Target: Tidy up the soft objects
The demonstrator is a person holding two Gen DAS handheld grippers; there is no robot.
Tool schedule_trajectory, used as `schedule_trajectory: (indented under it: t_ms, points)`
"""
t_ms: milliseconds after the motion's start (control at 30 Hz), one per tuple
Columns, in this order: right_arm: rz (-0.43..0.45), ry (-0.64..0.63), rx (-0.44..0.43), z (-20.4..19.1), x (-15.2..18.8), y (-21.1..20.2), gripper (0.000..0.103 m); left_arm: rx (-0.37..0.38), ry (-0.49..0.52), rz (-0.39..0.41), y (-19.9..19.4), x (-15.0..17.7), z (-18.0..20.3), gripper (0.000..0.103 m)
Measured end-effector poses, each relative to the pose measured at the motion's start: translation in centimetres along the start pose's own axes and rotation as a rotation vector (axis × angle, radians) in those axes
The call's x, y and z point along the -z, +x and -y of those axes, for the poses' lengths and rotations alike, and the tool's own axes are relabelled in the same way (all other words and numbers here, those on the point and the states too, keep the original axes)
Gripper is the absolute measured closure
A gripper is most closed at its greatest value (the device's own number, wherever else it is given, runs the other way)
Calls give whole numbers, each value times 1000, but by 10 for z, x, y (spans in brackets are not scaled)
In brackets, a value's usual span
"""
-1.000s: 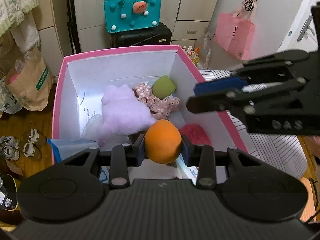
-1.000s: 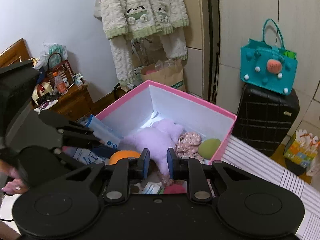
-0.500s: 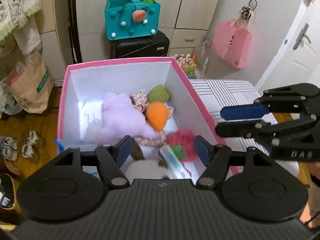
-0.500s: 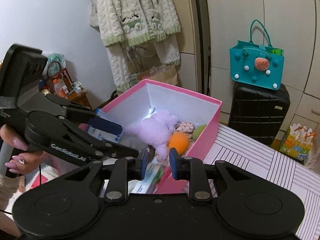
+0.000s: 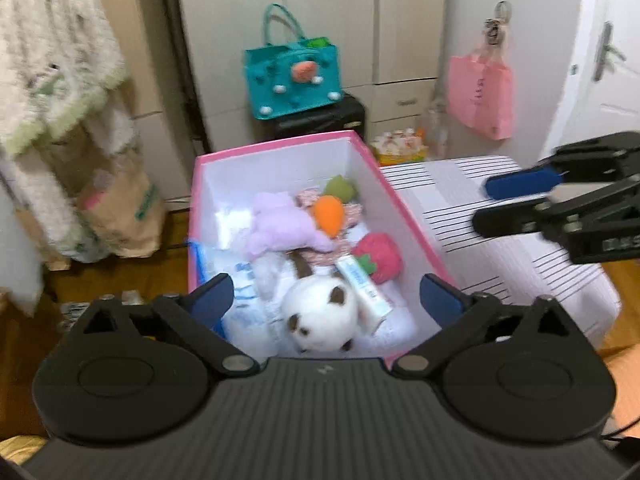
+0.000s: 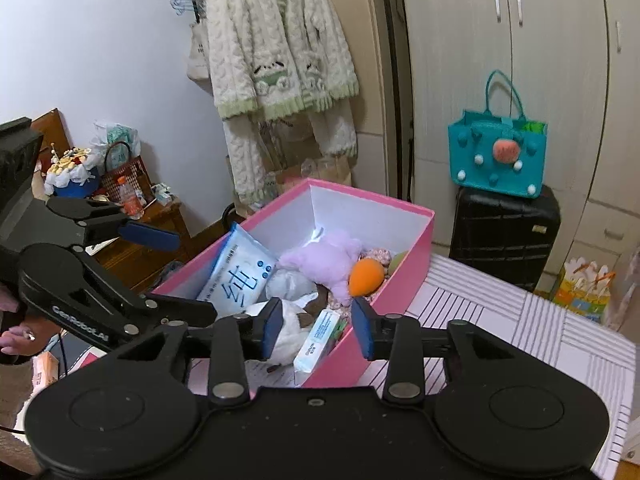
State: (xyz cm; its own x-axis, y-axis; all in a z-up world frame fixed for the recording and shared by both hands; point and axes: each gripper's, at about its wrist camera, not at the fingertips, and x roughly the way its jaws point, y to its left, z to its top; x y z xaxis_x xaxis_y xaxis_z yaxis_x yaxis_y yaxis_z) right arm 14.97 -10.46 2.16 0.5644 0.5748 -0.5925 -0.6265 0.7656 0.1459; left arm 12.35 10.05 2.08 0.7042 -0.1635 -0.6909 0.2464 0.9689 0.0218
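Orange plush carrot (image 5: 329, 216) is sitting in the pink box (image 5: 416, 232), middle of the left wrist frame, resting against the purple plush (image 5: 280, 228) and well beyond the left gripper (image 5: 326, 300). That gripper's jaws are spread really wide and opening, nothing gripped; the blue pads (image 5: 440, 300) just frame the near end of the box from above. Right gripper (image 6: 316, 326) at the bottom centre of its own view is partway apart and opening too, empty, with the box edge and a white tube (image 6: 318, 336) showing through the gap. The carrot (image 6: 366, 278) sits just above its right pad in that frame.

Also in the box: a white-and-brown plush (image 5: 320, 316) at the near end, a red strawberry plush (image 5: 380, 256) by the right wall, a green plush (image 5: 340, 188) at the far end, and a blue wipes pack (image 6: 240, 272) leaning on the left wall.

Box sits at the edge of a striped white surface (image 5: 500, 256), wood floor off to the left. Teal bag (image 6: 496, 156) on a black suitcase (image 6: 504, 232) behind, cream cardigan (image 6: 276, 48) hanging upper centre, pink bag (image 5: 480, 96) upper right. Left wrist view is pretty blurry.
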Motion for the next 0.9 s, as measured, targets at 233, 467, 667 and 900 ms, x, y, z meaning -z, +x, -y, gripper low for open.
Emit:
schedule_trajectory:
  t_ms: [233,467,667,900]
  points:
    - [43,6,75,-12,14,-35,29,-69,-6,-23,-25,15,13,0]
    - [49,76,252,-20,31,-57,0,-113,25,-18,-40,27,31,0]
    - [65,167,342,-23,55,-78,0,-129,-26,-6,-46,39,39,0]
    - [45,175,517,-32,70,-88,0,-135,-45,15,-52,49,51,0]
